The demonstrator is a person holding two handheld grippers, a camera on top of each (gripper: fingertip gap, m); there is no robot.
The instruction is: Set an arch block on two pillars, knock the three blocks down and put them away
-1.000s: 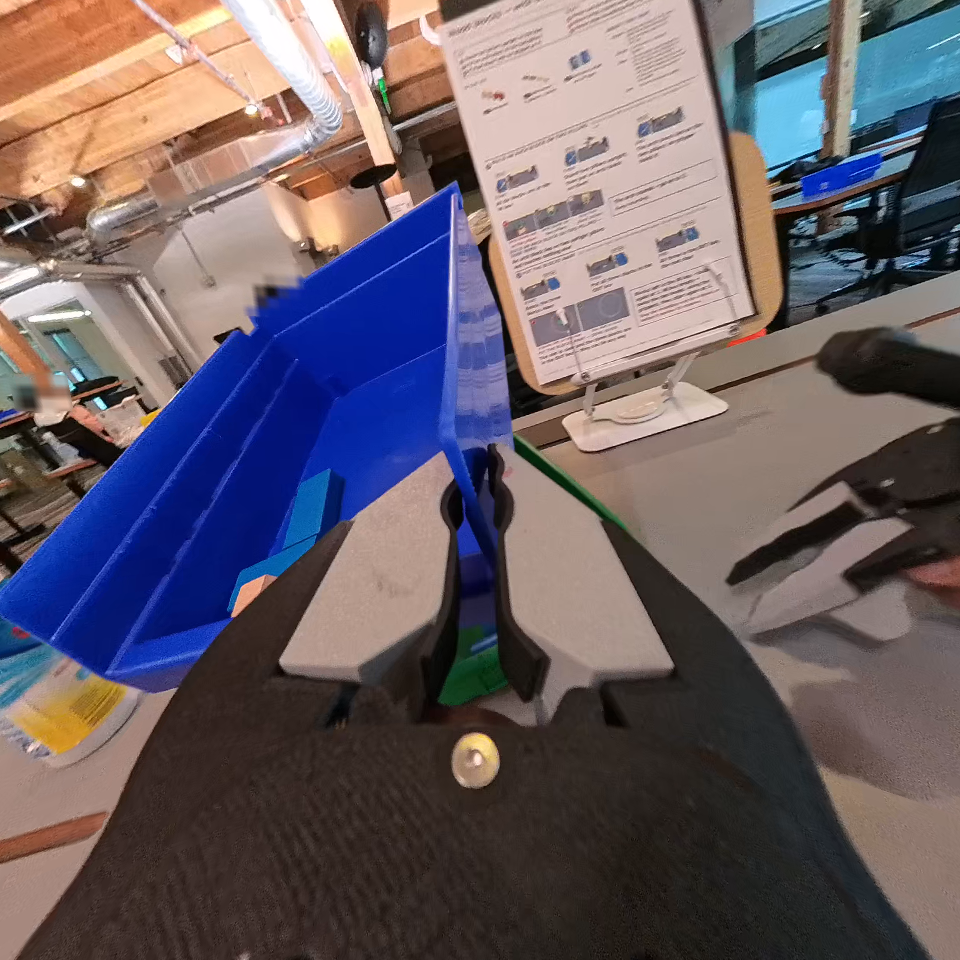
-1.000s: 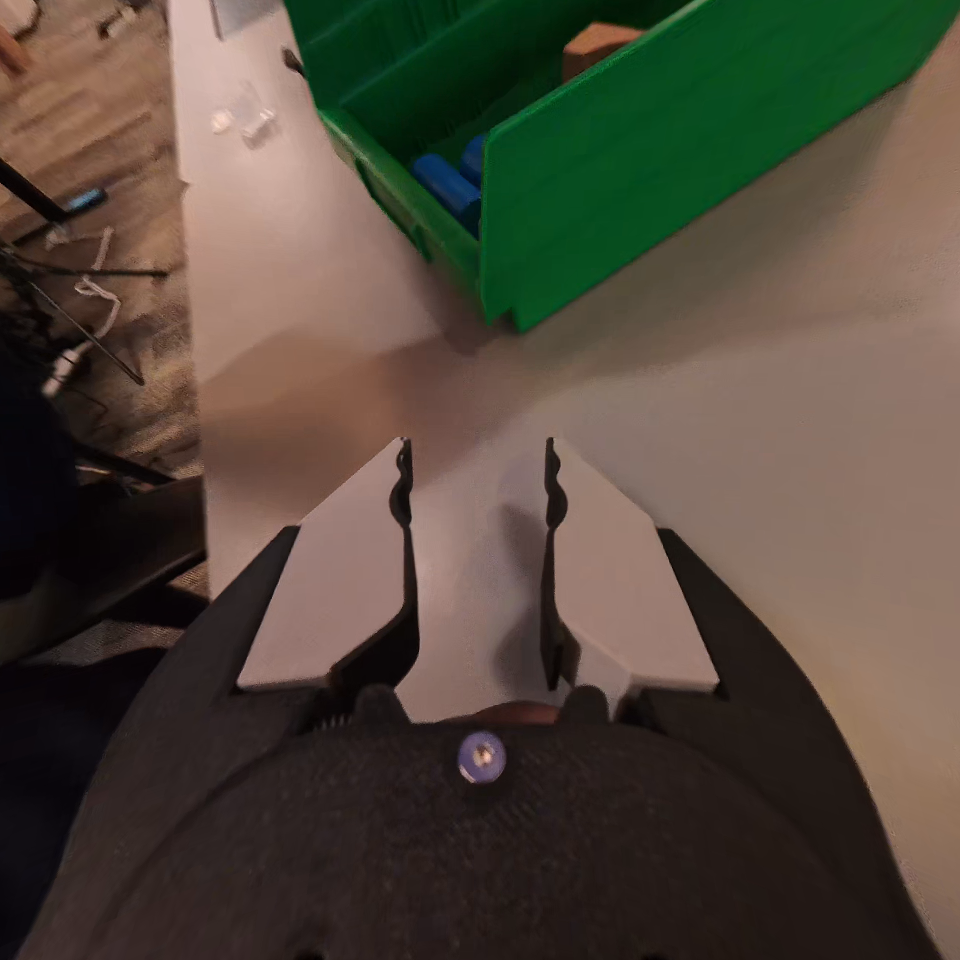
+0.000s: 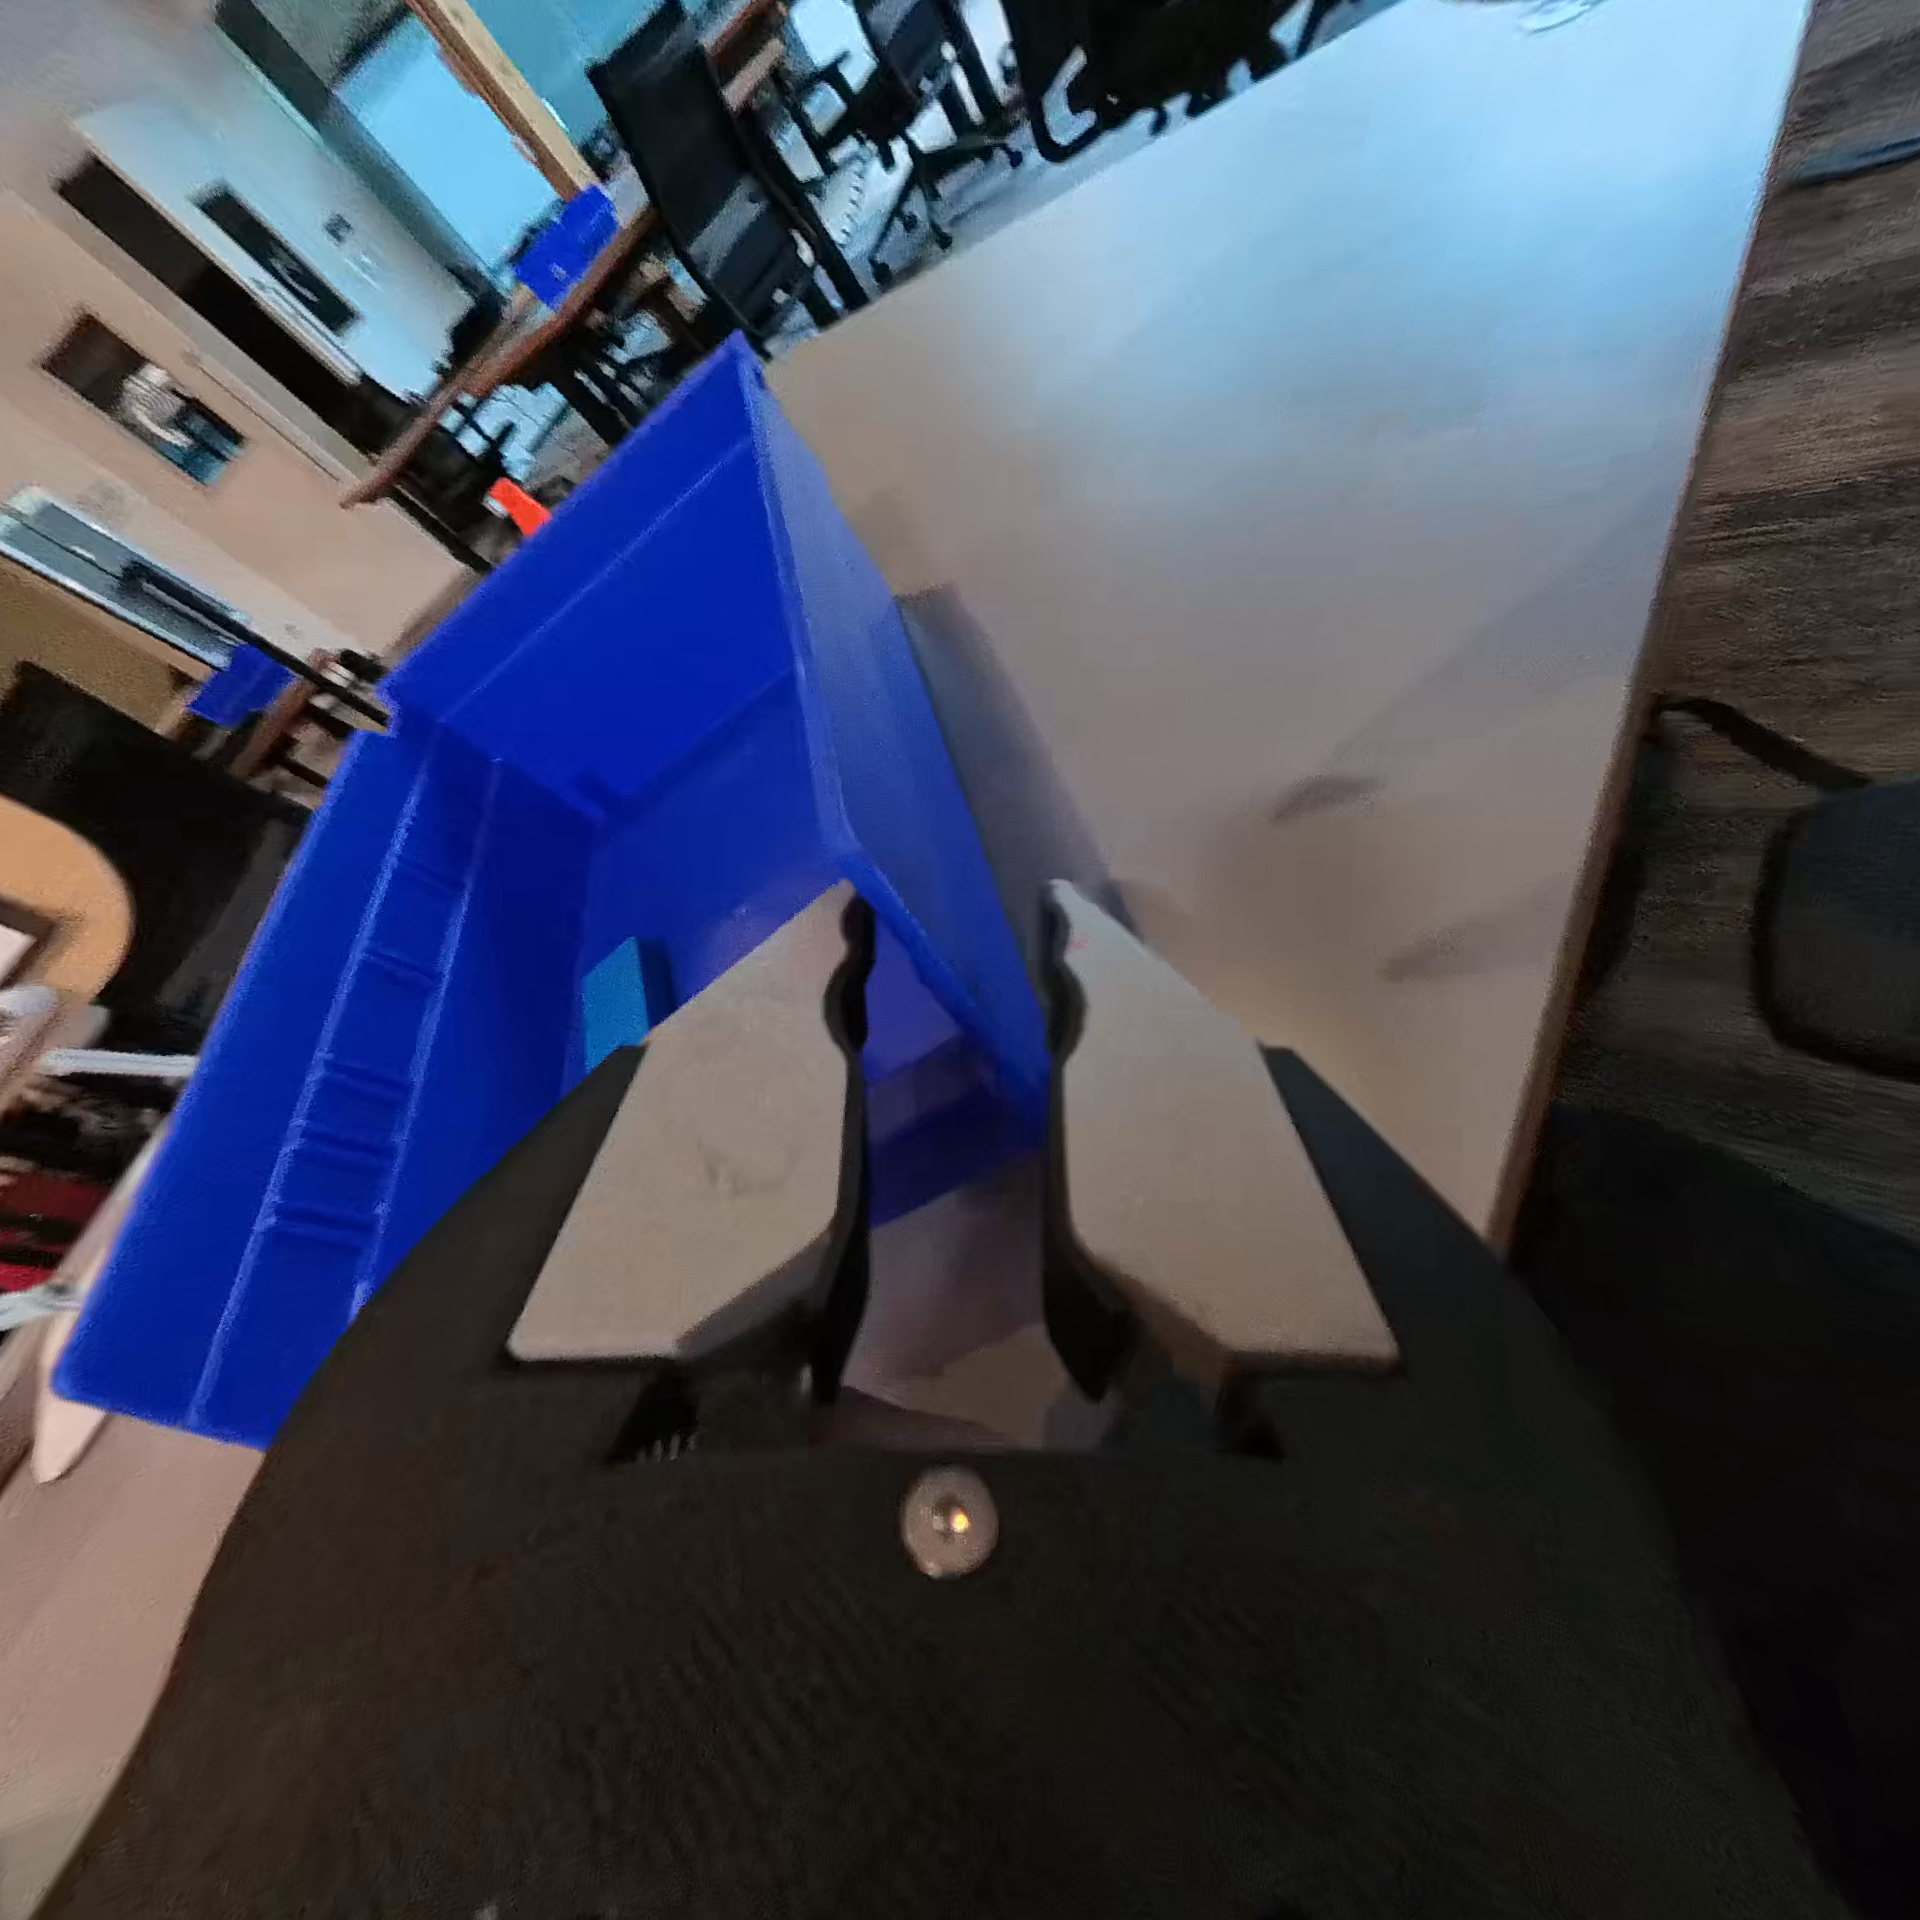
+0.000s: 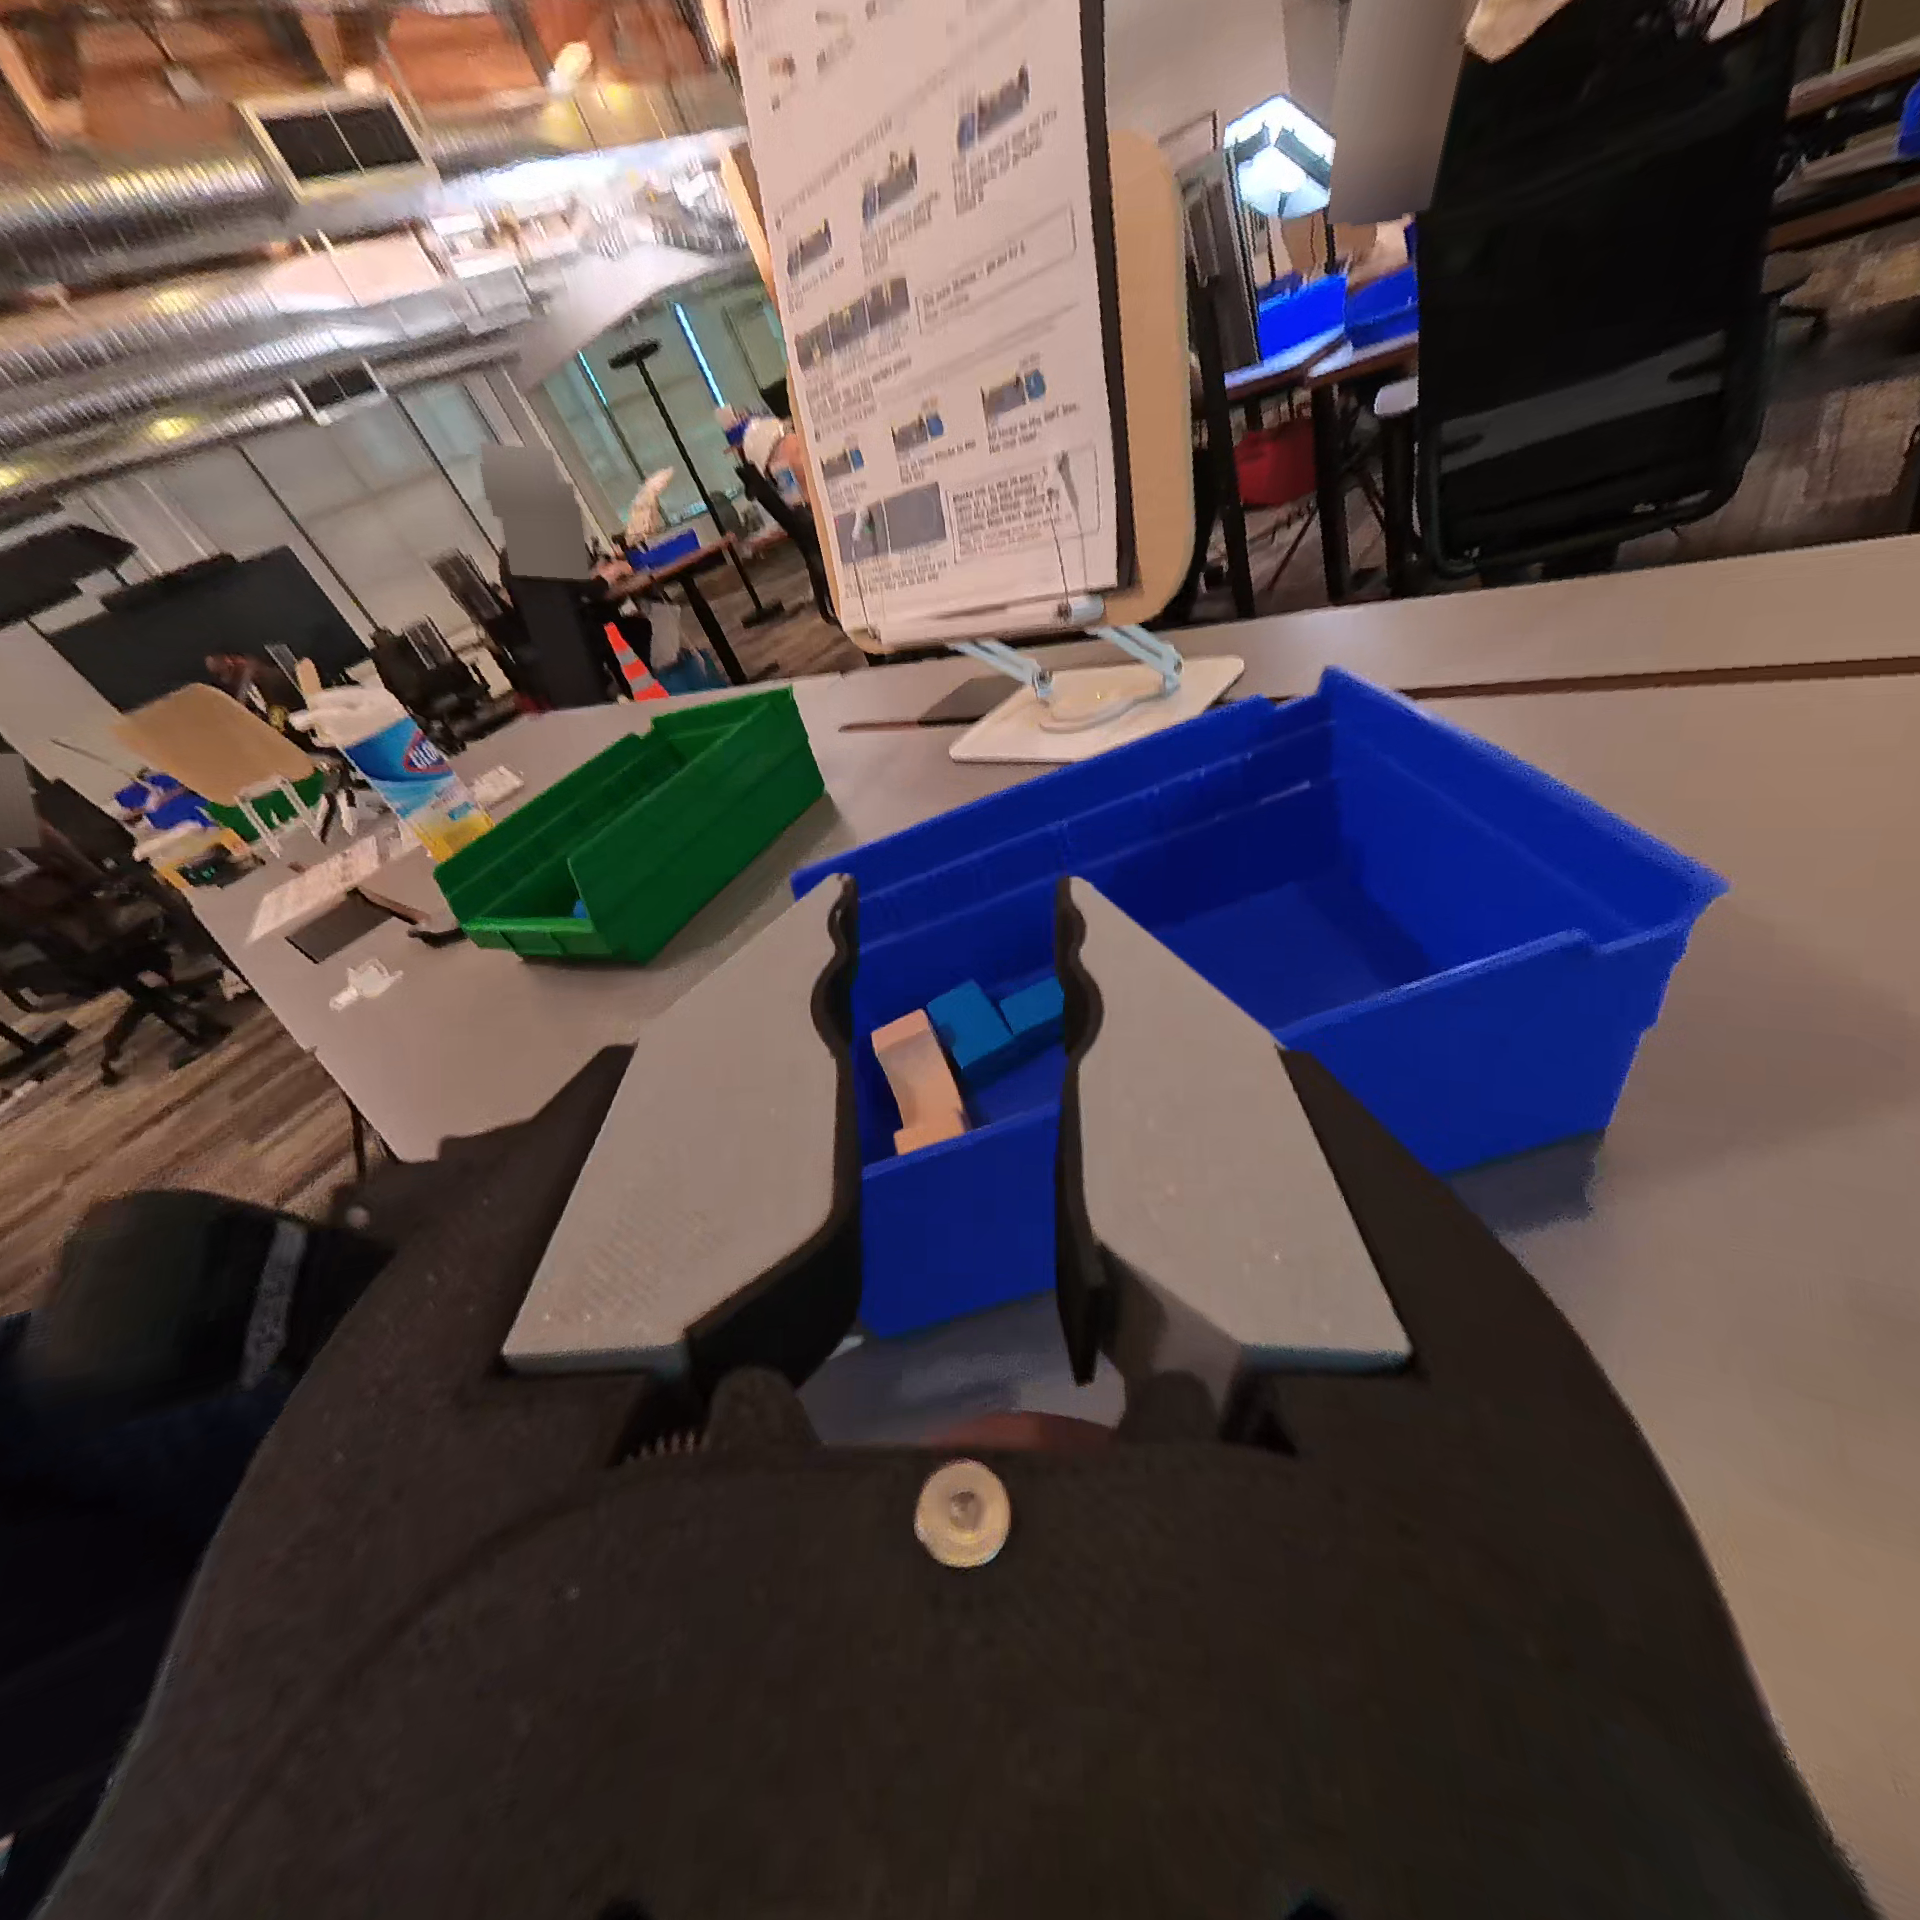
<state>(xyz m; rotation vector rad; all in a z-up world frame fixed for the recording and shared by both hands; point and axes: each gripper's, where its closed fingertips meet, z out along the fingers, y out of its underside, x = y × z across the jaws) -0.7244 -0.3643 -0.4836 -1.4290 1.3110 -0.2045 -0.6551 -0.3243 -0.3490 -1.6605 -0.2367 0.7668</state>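
Observation:
In the right wrist view the blue bin (image 4: 1455,1049) stands on the grey table. In its near left corner lie a pale wooden arch block (image 4: 920,1081) and two blue blocks (image 4: 977,1023). My right gripper (image 4: 956,894) is open and empty, just in front of that corner. In the left wrist view my left gripper (image 3: 951,899) is open. The blue bin's (image 3: 644,665) side wall runs slantwise between the fingers, and the pads do not press on it. One light blue block (image 3: 613,1003) shows inside the bin.
A green bin (image 4: 644,831) stands to the left of the blue one, with a wipes canister (image 4: 410,779) behind it. An instruction sheet on a stand (image 4: 935,312) is at the back. The table's edge (image 3: 1558,987) and a dark chair (image 3: 1829,935) lie right of my left gripper.
My left gripper was shut on the blue bin's wall; its jaws have opened and let go of it, and its view has swung round. My right gripper turned from the green bin to the blue one and narrowed slightly.

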